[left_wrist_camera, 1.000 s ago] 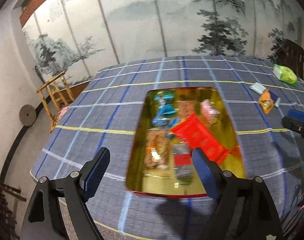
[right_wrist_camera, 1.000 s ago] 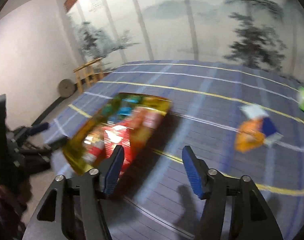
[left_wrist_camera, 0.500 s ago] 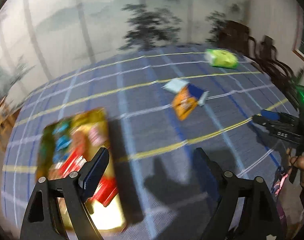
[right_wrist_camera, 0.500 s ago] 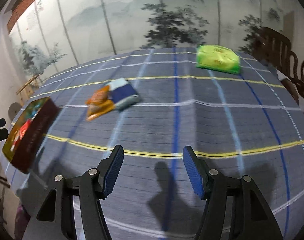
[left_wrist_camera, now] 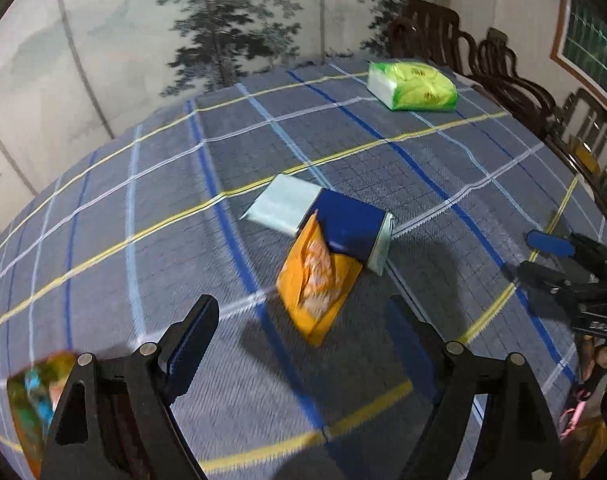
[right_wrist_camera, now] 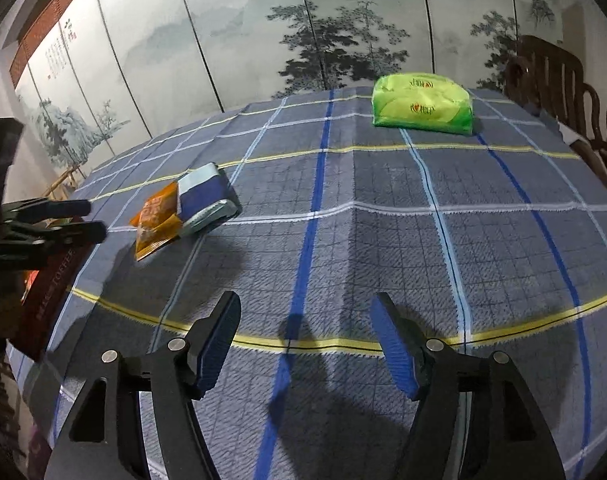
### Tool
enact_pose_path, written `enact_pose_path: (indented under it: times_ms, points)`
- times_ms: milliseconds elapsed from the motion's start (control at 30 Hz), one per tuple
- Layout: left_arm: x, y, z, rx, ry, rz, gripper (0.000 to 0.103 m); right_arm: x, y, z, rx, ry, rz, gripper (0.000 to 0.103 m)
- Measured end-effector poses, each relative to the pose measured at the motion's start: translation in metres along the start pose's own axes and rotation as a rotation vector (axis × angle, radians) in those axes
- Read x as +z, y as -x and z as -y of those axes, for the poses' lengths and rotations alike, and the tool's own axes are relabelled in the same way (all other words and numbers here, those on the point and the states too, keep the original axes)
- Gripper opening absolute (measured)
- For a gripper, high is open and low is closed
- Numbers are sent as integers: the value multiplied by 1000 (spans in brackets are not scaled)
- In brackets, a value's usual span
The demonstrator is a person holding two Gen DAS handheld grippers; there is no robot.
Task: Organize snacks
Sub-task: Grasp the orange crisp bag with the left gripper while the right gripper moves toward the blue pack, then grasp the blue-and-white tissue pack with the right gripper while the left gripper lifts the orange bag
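Just ahead of the left hand-held gripper (left_wrist_camera: 299,344), whose fingers are spread wide and carry nothing, an orange snack packet (left_wrist_camera: 317,278) lies on the checked counter (left_wrist_camera: 443,168), overlapping a blue-and-white pack (left_wrist_camera: 343,224). A green pack (right_wrist_camera: 423,104) sits well beyond the right hand-held gripper (right_wrist_camera: 305,344), likewise released and bare. The gold tin (left_wrist_camera: 31,396) off to the left gripper's left already holds some snacks, so I'd judge the sorting partly done, with at least the orange packet left.
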State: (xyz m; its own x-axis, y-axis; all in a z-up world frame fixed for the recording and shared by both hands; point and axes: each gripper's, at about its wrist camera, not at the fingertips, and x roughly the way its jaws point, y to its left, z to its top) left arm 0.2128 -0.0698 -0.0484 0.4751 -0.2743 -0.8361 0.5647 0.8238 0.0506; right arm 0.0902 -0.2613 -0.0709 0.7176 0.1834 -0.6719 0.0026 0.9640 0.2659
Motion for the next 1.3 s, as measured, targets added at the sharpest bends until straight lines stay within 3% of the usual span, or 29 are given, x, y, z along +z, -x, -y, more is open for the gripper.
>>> enact_pose_path:
  times_ms: [67,200,300,400,500,633,867,1200,1300]
  points:
    - [7,-14,-1,2,-6,-17,80,1,2,2,14,-4,15,70]
    - [13,-37,-8,-47,2,-76,57,1,3,4,40,-15,25,71]
    - [13,-54,-10,-67,14,-116,51,-1,4,6,59,-22,30,72]
    - [11,-52,-8,-87,23,-84,39,-1,3,7,67,-25,33,73]
    - [7,-43,0,-46,53,-75,32,-1,2,8,68,-31,28,74]
    - [-7,-7,8,-36,126,-15,32,1,1,7,59,-23,20,74]
    - [-44,62,15,-102,224,45,32,9,-9,-19,20,67,-23,74]
    - [-77,113,7,-76,277,87,33,37,-16,-71,-65,243,12,75]
    - [-85,123,4,-77,295,95,33,42,-23,-80,-57,272,9,77]
